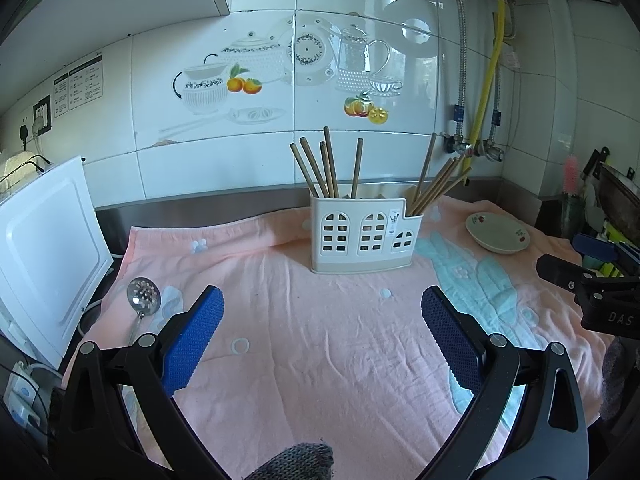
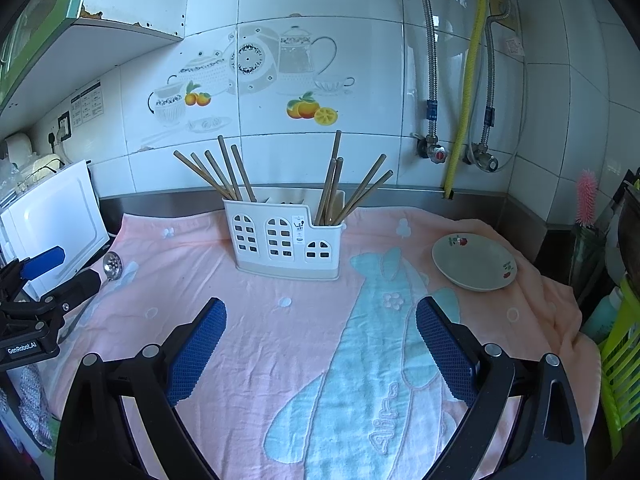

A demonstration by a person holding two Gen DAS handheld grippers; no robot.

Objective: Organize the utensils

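A white plastic utensil holder stands on the pink towel near the wall, with several wooden chopsticks upright in it; it also shows in the right wrist view. A metal slotted spoon lies on the towel at the left; its bowl shows in the right wrist view. My left gripper is open and empty above the towel, the spoon to its left. My right gripper is open and empty, in front of the holder.
A small cream dish sits on the towel at the right, and shows in the left wrist view. A white appliance stands at the left. A green rack and a pink brush are at the right edge.
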